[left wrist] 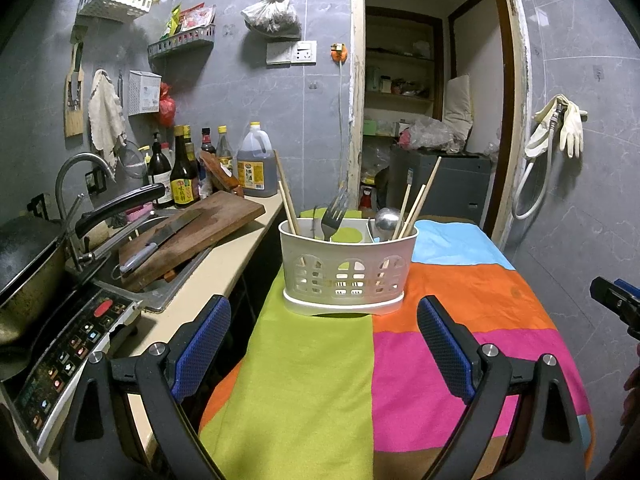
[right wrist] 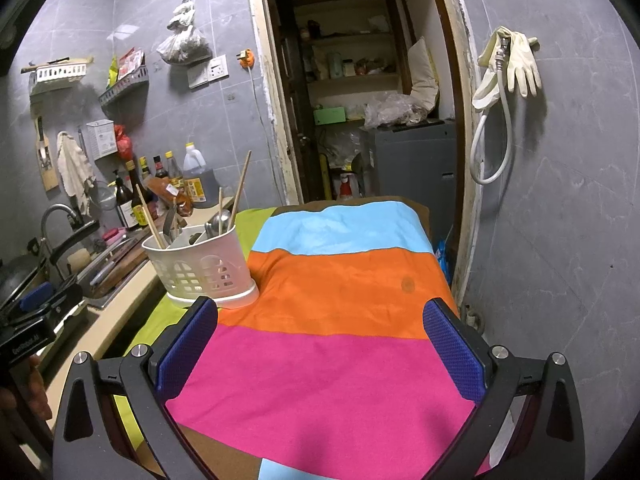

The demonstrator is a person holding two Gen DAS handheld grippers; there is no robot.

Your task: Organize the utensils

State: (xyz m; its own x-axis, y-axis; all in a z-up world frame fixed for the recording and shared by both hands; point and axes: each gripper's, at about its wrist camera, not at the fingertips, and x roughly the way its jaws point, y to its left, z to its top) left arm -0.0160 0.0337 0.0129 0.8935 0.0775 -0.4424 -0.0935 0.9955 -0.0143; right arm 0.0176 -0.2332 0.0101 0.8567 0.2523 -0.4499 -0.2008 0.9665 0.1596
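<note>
Holding both grippers above the cloth-covered tabletop [right wrist: 340,288], I have nothing in either one.

Left gripper [left wrist: 324,344]: my jaws are spread wide, with the blue pads [left wrist: 444,352] well apart and nothing between them. They point straight at the white utensil caddy [left wrist: 346,272], which sits just ahead of the fingertips, apart from them, centred in the gap. The left gripper is level and low over the green and pink panels of the cloth.

Right gripper [right wrist: 320,348]: my jaws are also spread wide and touch nothing. Between the pads [right wrist: 452,352] only the pink and orange cloth panels show. This gripper aims past the caddy [right wrist: 200,268], which stands ahead and to its left, near the left fingertip but apart from it. In the left wrist view the right gripper shows only as a black and blue part at the right edge [left wrist: 616,300]; in the right wrist view the left gripper shows at the left edge [right wrist: 36,312], with part of a hand [right wrist: 24,392] below it.

Task items: the caddy stands upright on the cloth, at the tabletop's left side, next to the counter [left wrist: 224,264]. It has several compartments. A fork [left wrist: 334,214] stands tines-up left of centre, a spoon [left wrist: 388,220] stands bowl-up right of centre, and chopsticks lean outward at the left end [left wrist: 286,196] and the right end [left wrist: 420,200].

Surroundings: a wooden cutting board [left wrist: 196,236] with a knife [left wrist: 160,236] on it lies across the sink on the counter.
</note>
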